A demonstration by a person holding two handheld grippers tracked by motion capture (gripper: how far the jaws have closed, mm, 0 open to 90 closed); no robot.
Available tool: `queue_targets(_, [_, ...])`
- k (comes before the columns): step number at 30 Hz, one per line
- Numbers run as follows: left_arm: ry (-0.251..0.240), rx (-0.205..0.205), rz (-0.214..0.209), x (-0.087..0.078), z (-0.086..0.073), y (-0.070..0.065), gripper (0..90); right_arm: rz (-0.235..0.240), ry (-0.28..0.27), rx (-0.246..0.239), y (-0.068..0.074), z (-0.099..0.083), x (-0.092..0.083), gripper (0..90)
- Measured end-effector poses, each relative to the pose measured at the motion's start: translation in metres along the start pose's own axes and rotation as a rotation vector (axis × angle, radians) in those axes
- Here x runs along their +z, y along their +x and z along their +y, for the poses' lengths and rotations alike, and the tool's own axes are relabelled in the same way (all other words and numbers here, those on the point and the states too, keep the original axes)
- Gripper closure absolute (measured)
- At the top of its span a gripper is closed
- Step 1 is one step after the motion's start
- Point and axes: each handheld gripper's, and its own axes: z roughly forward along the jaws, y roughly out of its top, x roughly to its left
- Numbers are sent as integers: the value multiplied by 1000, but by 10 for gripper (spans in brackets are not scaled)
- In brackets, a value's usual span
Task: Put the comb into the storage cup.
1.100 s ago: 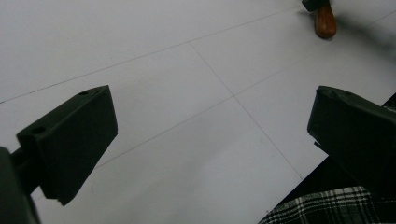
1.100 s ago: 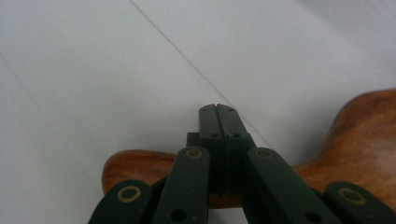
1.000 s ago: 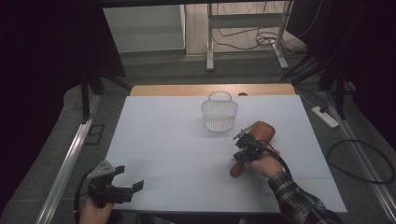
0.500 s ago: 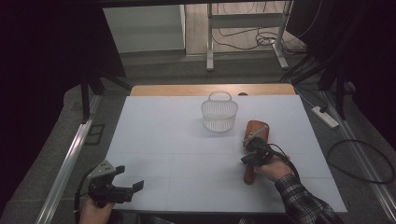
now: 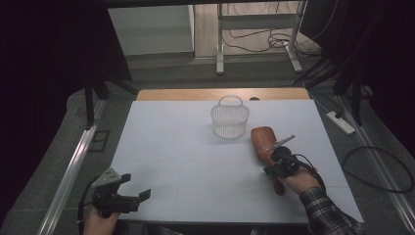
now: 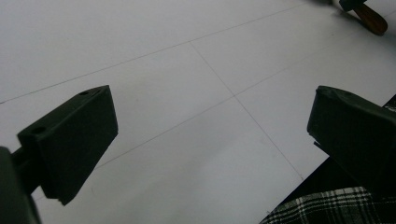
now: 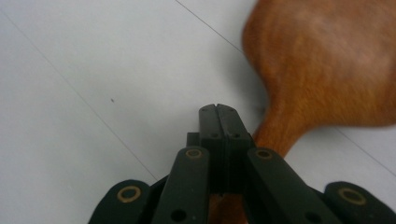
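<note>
Spoon (image 5: 265, 145) lies on the white table (image 5: 195, 161), at its right side, bowl toward the basket (image 5: 229, 119) and handle running back under the person's right hand (image 5: 298, 178). The right gripper (image 5: 277, 159) sits directly above the handle. In the right gripper view its jaws are pressed together, with the wooden handle (image 7: 275, 128) passing just beneath and beside them and the broad bowl (image 7: 327, 60) ahead; nothing appears to be caught between them, so the spoon does not look grasped. The left gripper (image 5: 132, 198) rests at the near left corner of the table, jaws spread wide over bare surface, well apart from everything.

Judging by this, the work is at its start: the spoon is flat on the table, near the basket but not in it. Opening the jaws, closing on the handle, lifting and carrying it to the basket all seem left to do.
</note>
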Motion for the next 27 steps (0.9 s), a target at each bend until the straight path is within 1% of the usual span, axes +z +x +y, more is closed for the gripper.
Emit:
queue_targets(5, [-1,-1,3,0,0,0,15,-19,-4,17,-9,-7,-6,897])
queue_targets(9, [0,-2,2,0,0,0,16,-22,-8,30,-13,-10,-8,897])
queue_targets(15, [0,-3,2,0,0,0,16,-48,-9,43,-21,-17,-13,897])
queue_targets(19, [1,-4,3,0,0,0,16,-54,-14,56,-26,-20,-15,897])
queue_targets(21, [1,-4,3,0,0,0,16,-55,-15,63,-27,-21,-16,897])
queue_targets(23, [0,-5,2,0,0,0,16,-55,-13,60,-28,-22,-16,897])
queue_targets(27, [-2,-6,1,0,0,1,16,-58,-12,61,-26,-22,-16,897])
